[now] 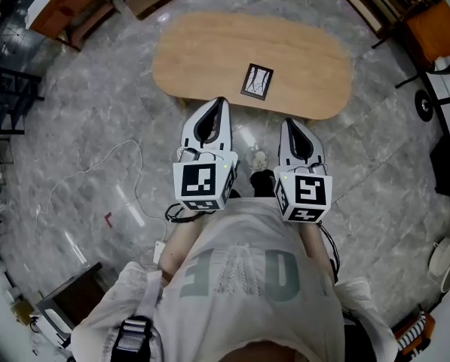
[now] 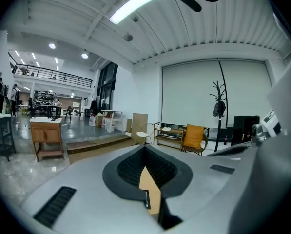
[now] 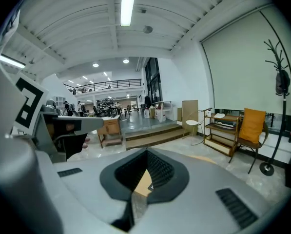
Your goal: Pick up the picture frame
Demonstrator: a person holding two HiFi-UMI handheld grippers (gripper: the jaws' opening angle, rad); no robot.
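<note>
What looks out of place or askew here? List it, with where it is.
The picture frame lies flat on the wooden table, near the edge facing the person, turned slightly askew to it. A loose white cable snakes across the floor on the left. Nothing looks spilled or broken.

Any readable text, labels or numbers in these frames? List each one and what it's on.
No text reads clearly.
Shirt: large pale letters across the chest, too faint and creased to read.
Marker cubes on the left tongs and right tongs: black-and-white square patterns, not words.
Picture frame on the table: dark line drawing, no lettering visible.
Both gripper views: background items too small to read.
</note>
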